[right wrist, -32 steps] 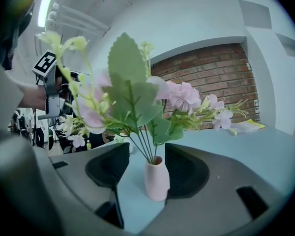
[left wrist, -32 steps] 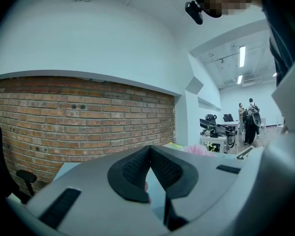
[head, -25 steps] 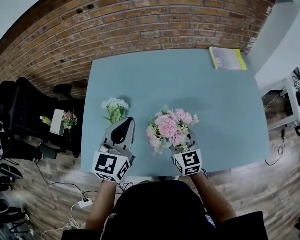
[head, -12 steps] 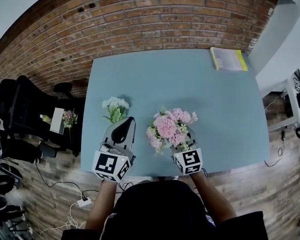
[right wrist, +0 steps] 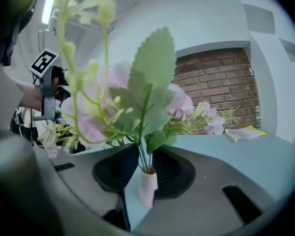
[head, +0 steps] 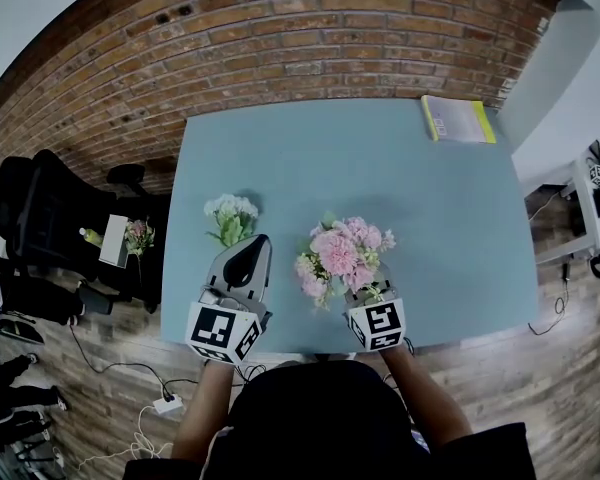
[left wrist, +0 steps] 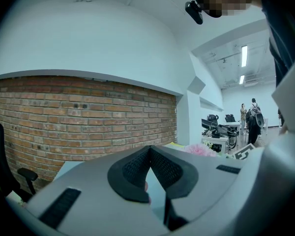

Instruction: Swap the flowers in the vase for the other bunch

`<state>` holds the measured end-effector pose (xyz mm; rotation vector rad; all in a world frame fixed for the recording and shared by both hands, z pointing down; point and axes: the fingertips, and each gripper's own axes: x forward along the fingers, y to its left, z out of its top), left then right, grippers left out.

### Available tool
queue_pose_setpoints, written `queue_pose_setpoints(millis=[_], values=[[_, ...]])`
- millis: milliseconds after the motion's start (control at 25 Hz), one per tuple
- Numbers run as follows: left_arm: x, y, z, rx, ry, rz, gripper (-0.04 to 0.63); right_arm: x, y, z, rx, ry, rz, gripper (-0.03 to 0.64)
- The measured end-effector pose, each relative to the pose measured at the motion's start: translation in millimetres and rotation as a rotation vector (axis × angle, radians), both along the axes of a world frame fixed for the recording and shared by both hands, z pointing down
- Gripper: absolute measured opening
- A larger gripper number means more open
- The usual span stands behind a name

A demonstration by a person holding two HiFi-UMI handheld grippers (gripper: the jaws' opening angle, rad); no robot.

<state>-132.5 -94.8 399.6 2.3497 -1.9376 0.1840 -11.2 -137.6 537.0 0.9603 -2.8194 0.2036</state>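
Observation:
A pink bunch (head: pixel 342 253) stands in a small pale vase (right wrist: pixel 148 187) near the table's front edge. My right gripper (head: pixel 366 294) sits at the vase under the blooms. Its jaws have just been closing, and the pads now press the vase from both sides in the right gripper view. A white bunch (head: pixel 230 218) lies on the table to the left. Just behind that bunch, my left gripper (head: pixel 252 248) is shut with nothing between its pads (left wrist: pixel 137 168).
The blue-grey table (head: pixel 400 178) runs back to a brick wall. A yellow book (head: pixel 457 118) lies at its far right corner. Left of the table stand a black chair (head: pixel 35 218) and a small stand with another pink sprig (head: pixel 136 238).
Neither hand nor either bunch has visibly shifted in the head view.

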Motion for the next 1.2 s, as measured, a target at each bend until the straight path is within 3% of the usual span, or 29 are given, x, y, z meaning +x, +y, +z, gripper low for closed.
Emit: queue_pose_setpoints(millis=[480, 1200], values=[[0, -2, -1, 0.007, 0.000, 0.001, 0.008, 2, -2, -5, 0.010, -0.009, 0.004, 0.048], [-3, -4, -2, 0.026, 0.016, 0.010, 0.008, 2, -2, -19, 0.033, -0.019, 0.012, 0.041]])
